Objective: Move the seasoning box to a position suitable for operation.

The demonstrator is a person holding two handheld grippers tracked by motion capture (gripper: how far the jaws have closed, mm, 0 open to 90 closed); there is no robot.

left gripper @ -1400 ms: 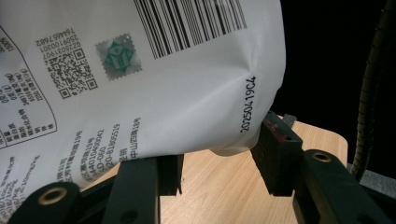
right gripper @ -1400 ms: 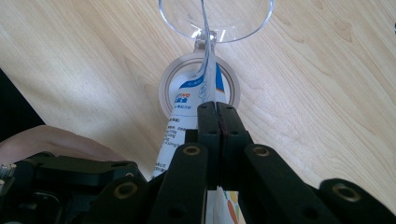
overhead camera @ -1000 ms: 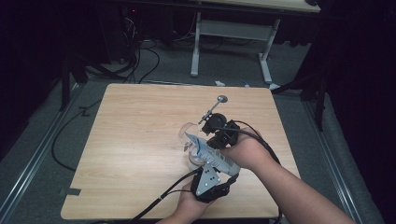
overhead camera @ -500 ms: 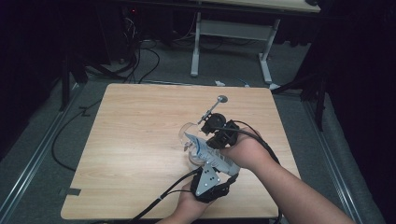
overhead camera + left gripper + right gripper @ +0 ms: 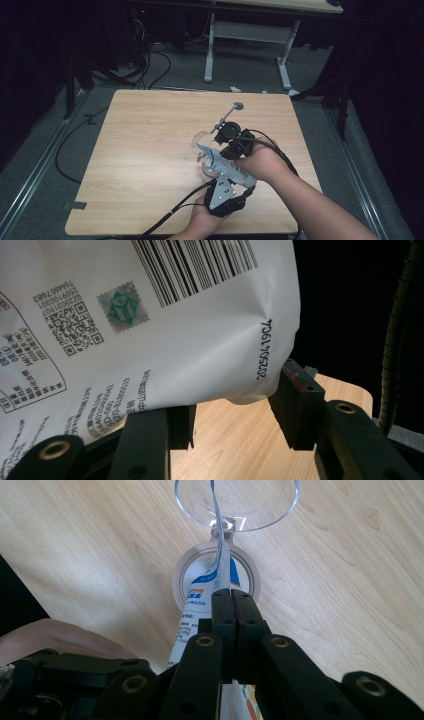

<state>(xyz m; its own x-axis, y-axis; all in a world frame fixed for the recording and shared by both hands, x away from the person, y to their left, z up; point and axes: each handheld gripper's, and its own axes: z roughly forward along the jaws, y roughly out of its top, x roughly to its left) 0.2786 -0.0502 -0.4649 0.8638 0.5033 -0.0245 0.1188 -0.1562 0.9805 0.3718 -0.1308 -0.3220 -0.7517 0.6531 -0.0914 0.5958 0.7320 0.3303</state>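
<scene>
A white pouch (image 5: 223, 166) printed with a barcode and blue marks is held tilted above the table. My left gripper (image 5: 220, 186) grips its lower body from the near side; in the left gripper view the pouch (image 5: 150, 325) bulges between the pads (image 5: 295, 405) of the left gripper (image 5: 237, 415). My right gripper (image 5: 234, 148) comes in from the right. Its jaws are pressed together on the pouch's thin top edge (image 5: 222, 560), seen in the right gripper view (image 5: 232, 597). A clear cup (image 5: 202, 141), (image 5: 237, 505) stands just beyond the pouch's tip.
A white ring (image 5: 250, 577) lies on the wooden table (image 5: 150, 150) under the pouch. A thin metal stem with a round end (image 5: 238, 106) rises behind the right gripper. Cables (image 5: 170, 212) trail off the near edge. A desk frame (image 5: 250, 35) stands beyond.
</scene>
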